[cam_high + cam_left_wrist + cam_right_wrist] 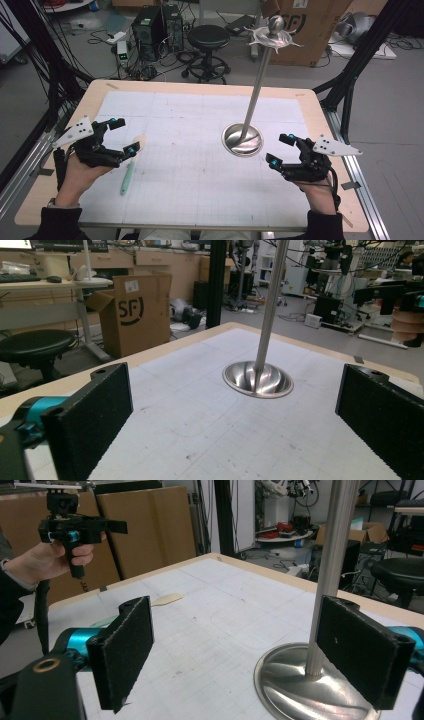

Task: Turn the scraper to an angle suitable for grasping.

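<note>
Gridded desk (200, 165): both claws, left (121, 136) and right (281, 149), gape empty. Spoon (129, 170) lies just beside left claw; the tall stand (243, 139) could topple if the right one knocks it.

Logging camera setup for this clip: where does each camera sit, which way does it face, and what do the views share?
High view: above the person's side, looking forward and down on the table; both forearms, the left gripper and the right gripper show.
Left gripper view: rides the left gripper, looking across the table between its open jaws at the metal stand.
Right gripper view: rides the right gripper, close to the stand's base, jaws open; the other hand shows far off.
Shared: all three show the stand; the high and right gripper views show the spoon.
</note>
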The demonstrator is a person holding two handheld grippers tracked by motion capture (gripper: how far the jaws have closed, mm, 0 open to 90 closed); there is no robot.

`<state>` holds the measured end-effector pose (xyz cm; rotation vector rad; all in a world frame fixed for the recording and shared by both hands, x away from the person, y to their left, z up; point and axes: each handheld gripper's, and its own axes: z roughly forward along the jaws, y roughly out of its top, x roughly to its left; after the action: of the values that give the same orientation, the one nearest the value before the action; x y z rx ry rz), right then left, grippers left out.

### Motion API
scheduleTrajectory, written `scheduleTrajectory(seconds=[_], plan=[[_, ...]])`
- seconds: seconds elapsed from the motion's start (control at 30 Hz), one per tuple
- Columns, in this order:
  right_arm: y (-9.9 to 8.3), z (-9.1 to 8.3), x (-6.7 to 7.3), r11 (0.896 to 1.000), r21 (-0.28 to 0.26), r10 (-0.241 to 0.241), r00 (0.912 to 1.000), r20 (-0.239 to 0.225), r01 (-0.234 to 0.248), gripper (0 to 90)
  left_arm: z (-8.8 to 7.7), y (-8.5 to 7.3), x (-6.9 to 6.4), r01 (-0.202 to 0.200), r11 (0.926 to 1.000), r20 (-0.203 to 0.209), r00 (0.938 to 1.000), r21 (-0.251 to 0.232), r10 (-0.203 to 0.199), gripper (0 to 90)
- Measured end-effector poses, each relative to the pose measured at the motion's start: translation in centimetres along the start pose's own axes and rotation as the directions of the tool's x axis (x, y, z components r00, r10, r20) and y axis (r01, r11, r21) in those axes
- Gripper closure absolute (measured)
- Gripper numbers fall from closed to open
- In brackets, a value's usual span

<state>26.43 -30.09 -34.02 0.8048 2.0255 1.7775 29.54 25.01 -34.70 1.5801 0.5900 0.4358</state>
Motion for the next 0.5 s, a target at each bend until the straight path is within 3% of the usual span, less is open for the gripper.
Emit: scheduleTrajectory(seconds=[0.3,0.5], plan=[[-0.04,-0.47,-0.09,1.0,-0.002,0.001,0.9998,0.017,-0.001,14.7,0.24,-0.42,0.1,0.003,0.9997,0.003,1.0,0.022,-0.003,2.4],[0.49,-0.08,-0.15,1.0,0.004,-0.018,0.9998,0.0,0.018,14.9,-0.56,-0.96,0.14,0.001,0.9994,0.027,0.9996,0.033,-0.002,22.7]])
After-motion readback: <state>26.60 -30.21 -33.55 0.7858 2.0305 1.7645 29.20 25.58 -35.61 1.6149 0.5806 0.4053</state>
